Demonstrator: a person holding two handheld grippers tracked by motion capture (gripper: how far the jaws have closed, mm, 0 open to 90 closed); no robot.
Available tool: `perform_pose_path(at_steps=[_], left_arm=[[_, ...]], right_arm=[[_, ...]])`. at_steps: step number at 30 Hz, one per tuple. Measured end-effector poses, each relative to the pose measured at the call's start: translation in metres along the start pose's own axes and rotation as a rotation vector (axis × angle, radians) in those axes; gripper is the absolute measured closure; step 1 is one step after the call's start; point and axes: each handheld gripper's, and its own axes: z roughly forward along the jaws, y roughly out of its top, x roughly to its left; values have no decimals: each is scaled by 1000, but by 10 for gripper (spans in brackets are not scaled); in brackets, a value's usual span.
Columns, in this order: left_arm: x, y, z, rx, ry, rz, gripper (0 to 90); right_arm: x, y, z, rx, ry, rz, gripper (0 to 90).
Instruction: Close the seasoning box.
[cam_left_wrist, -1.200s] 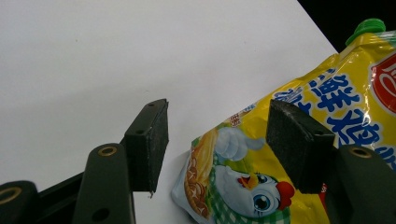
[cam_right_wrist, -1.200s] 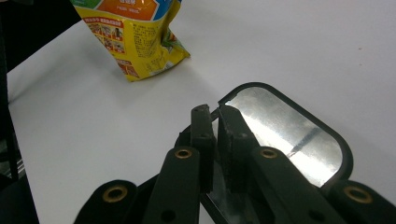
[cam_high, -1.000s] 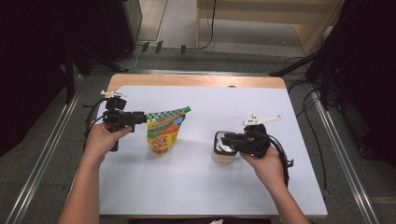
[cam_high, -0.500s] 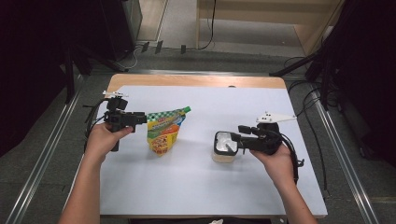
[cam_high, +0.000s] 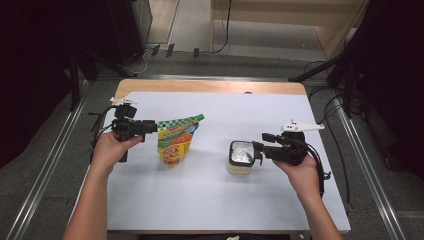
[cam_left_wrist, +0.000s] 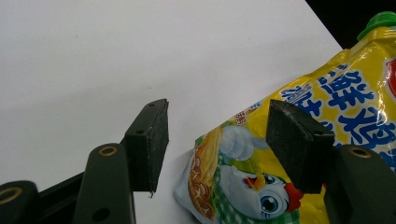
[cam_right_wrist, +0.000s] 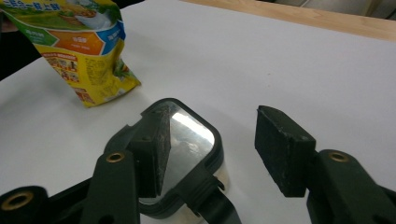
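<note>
White worktop (cam_high: 210, 200) across centre of high view. Yellow pouch (cam_high: 176, 141) w/ green cap left of centre, printed w/ a cartoon chicken. Left claw (cam_high: 148, 126) just beside pouch's upper left corner, pads apart, nothing clamped; in left gripper view, pouch (cam_left_wrist: 299, 154) lower right, behind the right pad, not pressed. Clear-lidded box (cam_high: 241, 156) w/ dark rim right of centre. Right claw (cam_high: 259, 150) at box's right edge, pads just been opening, now apart w/ no grip; in right gripper view, box (cam_right_wrist: 187, 154) bottom centre, partly behind left pad, pouch upper left.
</note>
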Motion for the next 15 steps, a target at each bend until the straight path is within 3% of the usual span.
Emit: perform_pose_path(at_steps=[10, 15], left_arm=[[2, 0, 3, 3, 1, -3, 402], [3, 0, 5, 12, 3, -2, 402]], right_arm=[[-20, -9, -9, -25, -43, 9, 396], [-30, -17, -13, -35, -113, -4, 349]])
